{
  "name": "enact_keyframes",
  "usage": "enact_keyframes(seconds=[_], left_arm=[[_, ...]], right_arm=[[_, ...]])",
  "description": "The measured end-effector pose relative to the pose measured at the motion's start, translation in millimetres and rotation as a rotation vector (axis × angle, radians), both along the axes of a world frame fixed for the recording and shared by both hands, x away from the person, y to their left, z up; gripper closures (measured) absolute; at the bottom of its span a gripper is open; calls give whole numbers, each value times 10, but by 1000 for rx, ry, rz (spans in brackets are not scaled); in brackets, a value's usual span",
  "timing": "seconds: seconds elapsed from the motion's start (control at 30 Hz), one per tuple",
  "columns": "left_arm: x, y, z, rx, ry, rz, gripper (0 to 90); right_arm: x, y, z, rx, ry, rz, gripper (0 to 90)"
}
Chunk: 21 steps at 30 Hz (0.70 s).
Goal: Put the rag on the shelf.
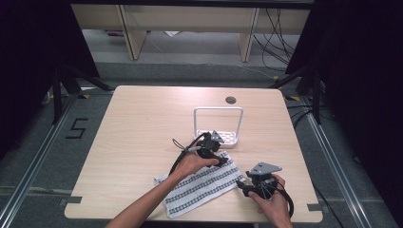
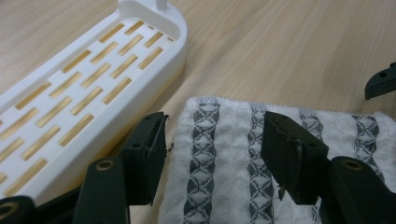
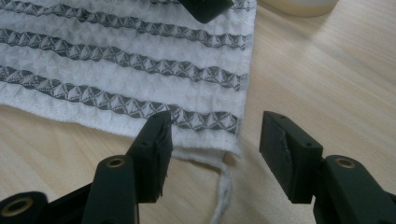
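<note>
Both tongs, left [image 2: 212, 158] and right [image 3: 215, 158], stand open and empty at corners of the striped towel [image 1: 202, 185], flat on the table [image 1: 138, 123] beside the white rack [image 1: 218, 124]; apparently nothing is grasped yet.

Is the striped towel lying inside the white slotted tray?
No, the striped towel lies flat on the wooden table beside the white slotted tray, whose slots are bare.

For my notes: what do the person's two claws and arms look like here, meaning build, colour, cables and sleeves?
Both are black hand-held tools. The left claw and the right claw each end in two blocky black jaws with flat inner faces, on arms with brass-coloured rivets, as the gripper views show. Each carries a grey three-cornered plate on top and trails a black cable. The forearms are bare, with no sleeves visible.
</note>
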State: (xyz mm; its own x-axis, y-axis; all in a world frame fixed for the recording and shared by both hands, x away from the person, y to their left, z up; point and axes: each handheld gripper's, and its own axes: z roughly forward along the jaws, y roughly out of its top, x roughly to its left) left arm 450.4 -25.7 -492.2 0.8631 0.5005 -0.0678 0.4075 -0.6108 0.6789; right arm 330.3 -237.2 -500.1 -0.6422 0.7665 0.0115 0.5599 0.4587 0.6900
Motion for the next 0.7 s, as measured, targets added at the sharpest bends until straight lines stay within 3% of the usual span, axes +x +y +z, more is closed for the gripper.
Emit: enact_keyframes(seconds=[0.27, 0.37, 0.43, 0.6, 0.63, 0.67, 0.7], left_arm=[[70, -51, -55, 9, 26, 2, 439], [88, -73, -43, 38, 18, -3, 438], [97, -100, -45, 20, 27, 11, 437], [121, -128, -73, 50, 31, -6, 439], [101, -147, -93, 35, 31, 10, 448], [100, -143, -80, 67, 20, -4, 455], [95, -147, -75, 66, 22, -6, 468]], right_arm=[[18, 2, -16, -3, 12, -4, 462], [30, 4, -28, -7, 10, -5, 466], [43, 10, -34, -12, 15, -6, 467], [73, 23, -42, -19, 28, -2, 489], [72, 32, -41, -12, 39, -7, 494], [77, 36, -56, -11, 34, -7, 507], [90, 32, -57, -14, 37, 7, 528]])
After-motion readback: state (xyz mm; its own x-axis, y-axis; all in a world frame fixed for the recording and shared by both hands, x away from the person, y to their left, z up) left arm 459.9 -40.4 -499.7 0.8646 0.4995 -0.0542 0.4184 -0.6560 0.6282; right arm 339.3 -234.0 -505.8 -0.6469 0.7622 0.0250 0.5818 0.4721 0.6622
